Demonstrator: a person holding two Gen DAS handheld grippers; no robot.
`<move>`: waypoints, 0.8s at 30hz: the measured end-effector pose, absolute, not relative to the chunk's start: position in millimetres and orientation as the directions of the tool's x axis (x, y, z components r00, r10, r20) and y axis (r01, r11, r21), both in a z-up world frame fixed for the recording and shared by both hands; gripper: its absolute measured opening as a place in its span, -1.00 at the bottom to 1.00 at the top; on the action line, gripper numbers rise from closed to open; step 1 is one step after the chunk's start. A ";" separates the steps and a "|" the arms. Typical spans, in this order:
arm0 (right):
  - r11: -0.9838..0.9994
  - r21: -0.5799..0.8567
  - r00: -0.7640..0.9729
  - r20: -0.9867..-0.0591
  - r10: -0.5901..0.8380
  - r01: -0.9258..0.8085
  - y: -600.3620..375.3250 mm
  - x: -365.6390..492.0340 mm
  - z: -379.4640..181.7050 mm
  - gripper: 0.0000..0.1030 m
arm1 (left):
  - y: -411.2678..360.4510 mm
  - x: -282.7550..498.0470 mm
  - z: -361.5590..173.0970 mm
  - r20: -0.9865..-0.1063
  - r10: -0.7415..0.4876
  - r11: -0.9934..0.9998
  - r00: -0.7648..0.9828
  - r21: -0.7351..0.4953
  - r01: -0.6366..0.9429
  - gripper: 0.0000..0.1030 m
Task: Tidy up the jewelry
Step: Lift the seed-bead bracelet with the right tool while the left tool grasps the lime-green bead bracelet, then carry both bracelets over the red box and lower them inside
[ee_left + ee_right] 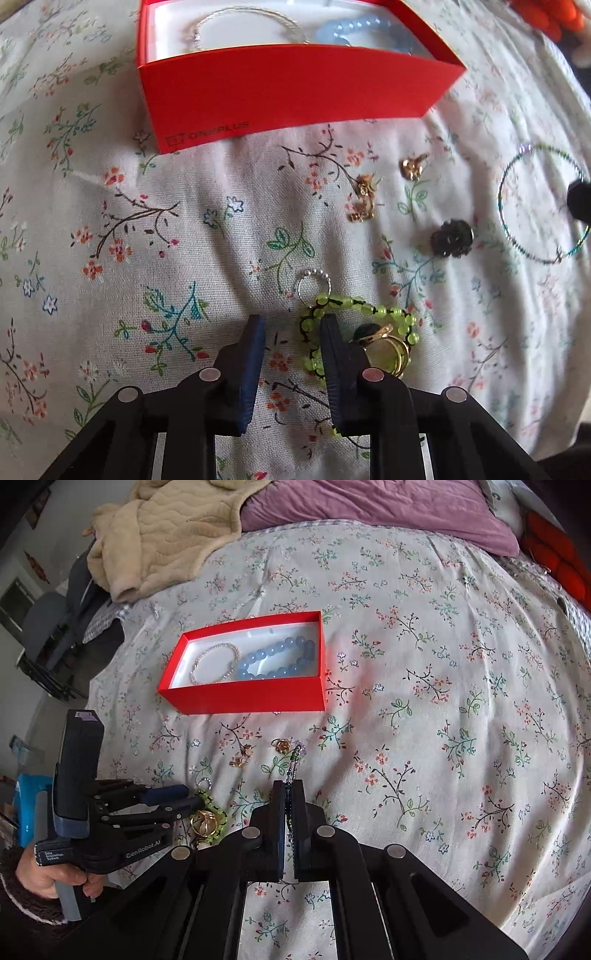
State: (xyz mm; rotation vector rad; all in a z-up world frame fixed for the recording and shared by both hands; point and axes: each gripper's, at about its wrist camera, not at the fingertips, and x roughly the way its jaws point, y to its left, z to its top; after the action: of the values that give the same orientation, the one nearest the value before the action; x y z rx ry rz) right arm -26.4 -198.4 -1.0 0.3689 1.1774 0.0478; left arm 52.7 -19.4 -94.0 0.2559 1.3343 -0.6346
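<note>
My left gripper (291, 323) points down at the floral bedsheet (207, 229), open, with a strip of cloth showing between its pads. Its right finger (332, 339) stands inside the loop of a green bead bracelet (354, 304), one side of which lies in the gap. Gold rings (393, 350) lie just right of that finger, a small silver ring (314, 284) just ahead. My right gripper (290, 784) is shut on a thin teal bangle (292, 771), also seen from the left wrist, the bangle (508, 177). The red box (243, 696) holds a blue bead bracelet (277, 661) and a silver bracelet (214, 664).
Gold earrings (364, 199) and a dark flower piece (452, 238) lie loose on the sheet between the grippers. A beige blanket (166, 535), a purple cover (369, 506) and a red cushion (554, 557) sit at the far side. A hand (48, 878) holds the left gripper (192, 796).
</note>
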 end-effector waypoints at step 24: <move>0.939 0.319 0.458 -0.859 0.229 0.128 -193.4 -26.5 29.1 -0.95 | -27.7 27.1 -21.1 -0.866 -0.453 0.756 0.212 -0.247 0.606 -0.99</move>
State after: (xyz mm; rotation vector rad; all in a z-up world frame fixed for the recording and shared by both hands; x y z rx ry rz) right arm -26.5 -193.4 29.1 0.3640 1.1003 0.0640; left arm 27.1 -27.7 -21.1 0.1574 1.1404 -0.7397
